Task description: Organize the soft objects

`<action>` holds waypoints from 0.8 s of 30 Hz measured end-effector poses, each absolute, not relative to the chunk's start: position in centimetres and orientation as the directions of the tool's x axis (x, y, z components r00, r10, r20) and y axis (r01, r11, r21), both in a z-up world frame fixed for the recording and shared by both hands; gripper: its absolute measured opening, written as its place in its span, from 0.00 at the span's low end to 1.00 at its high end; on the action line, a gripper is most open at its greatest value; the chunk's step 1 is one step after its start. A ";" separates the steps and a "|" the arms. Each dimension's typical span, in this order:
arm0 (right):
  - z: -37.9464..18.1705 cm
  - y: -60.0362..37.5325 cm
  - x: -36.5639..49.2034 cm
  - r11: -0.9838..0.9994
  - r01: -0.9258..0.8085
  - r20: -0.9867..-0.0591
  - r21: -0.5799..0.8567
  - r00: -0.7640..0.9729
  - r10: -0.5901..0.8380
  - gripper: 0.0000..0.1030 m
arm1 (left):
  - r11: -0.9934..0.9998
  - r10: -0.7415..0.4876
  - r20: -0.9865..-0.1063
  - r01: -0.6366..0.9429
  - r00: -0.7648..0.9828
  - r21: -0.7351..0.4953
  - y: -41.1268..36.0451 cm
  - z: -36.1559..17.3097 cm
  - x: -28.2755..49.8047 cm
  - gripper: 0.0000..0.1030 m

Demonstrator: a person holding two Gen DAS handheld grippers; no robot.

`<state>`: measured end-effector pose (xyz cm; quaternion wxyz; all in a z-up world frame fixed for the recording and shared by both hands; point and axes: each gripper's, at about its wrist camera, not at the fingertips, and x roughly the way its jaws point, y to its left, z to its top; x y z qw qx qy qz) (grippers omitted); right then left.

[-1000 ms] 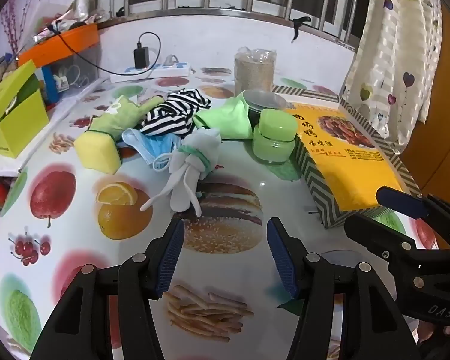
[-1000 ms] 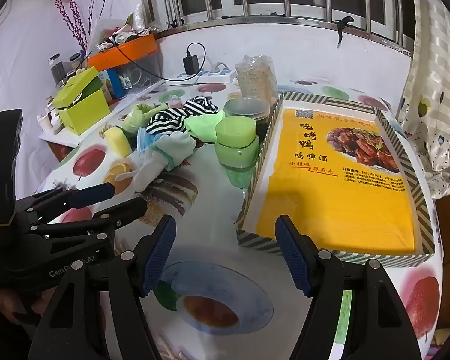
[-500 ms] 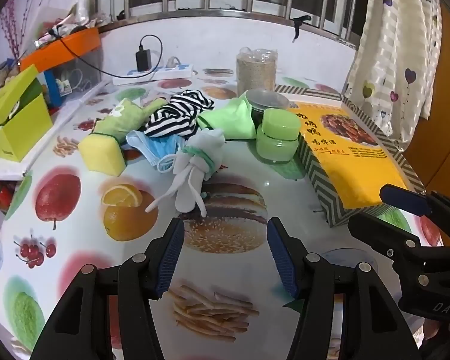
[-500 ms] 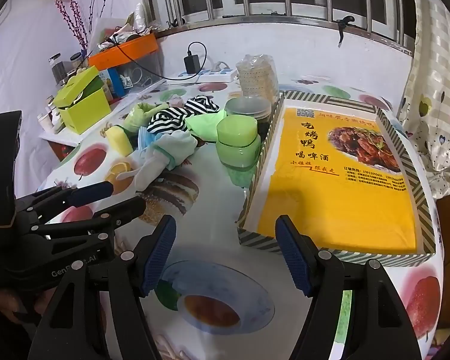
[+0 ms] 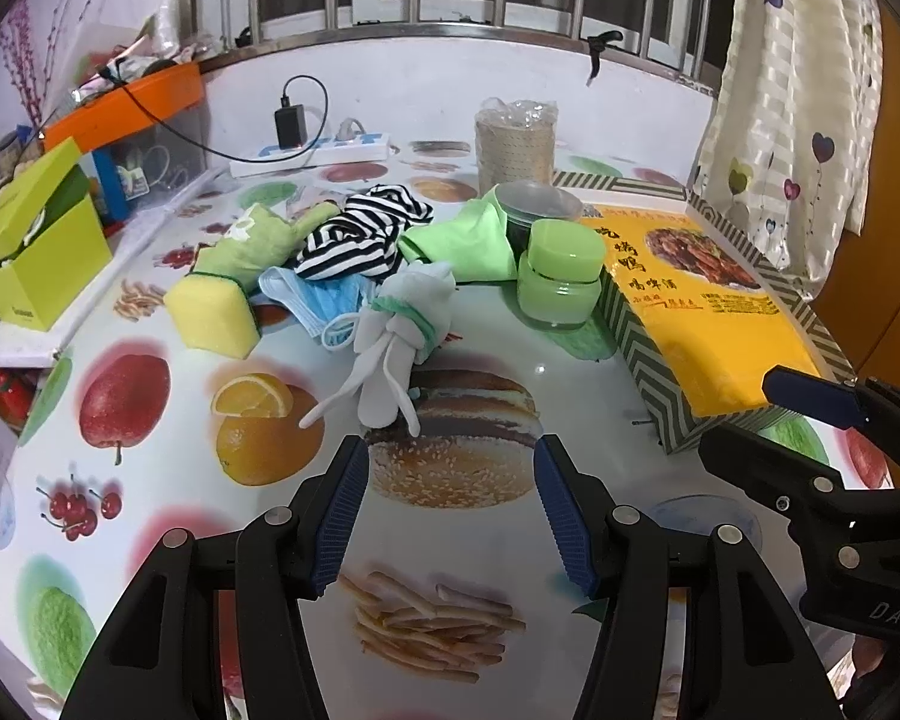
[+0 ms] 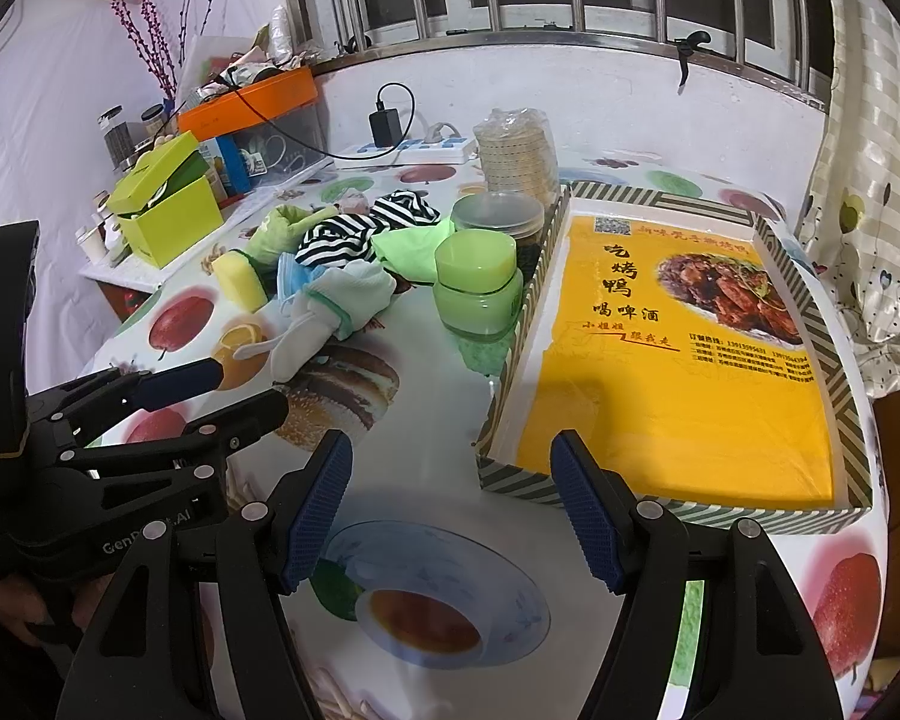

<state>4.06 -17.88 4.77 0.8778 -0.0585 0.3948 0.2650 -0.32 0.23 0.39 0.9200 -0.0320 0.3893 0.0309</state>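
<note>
Left wrist view: the left gripper hovers above a fruit-print table, jaws spread wide and holding nothing. At twelve o'clock lies a heap of soft things: white gloves, a blue face mask, a yellow sponge, striped cloth and green cloth. Just right of the heap a green jar stands with its lid on, a lidded clear tub behind it. At two o'clock sits a shallow striped box with only a yellow printed sheet inside. At ten o'clock a lime box stands with its lid ajar, contents unclear. The right gripper hangs near the striped box's near corner, jaws also wide and empty.
</note>
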 end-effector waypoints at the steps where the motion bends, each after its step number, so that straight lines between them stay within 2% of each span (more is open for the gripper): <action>1: 4.8 -17.9 4.1 0.852 -0.512 -0.724 0.107 0.548 0.419 0.67 | 0.996 0.035 -0.720 -0.083 0.693 -0.031 0.1 0.3 -0.3 0.55; 24: 4.8 -17.3 4.2 0.851 -0.515 -0.727 0.103 0.545 0.418 0.67 | 0.996 0.025 -0.718 -0.077 0.696 -0.039 0.5 0.2 -0.1 0.55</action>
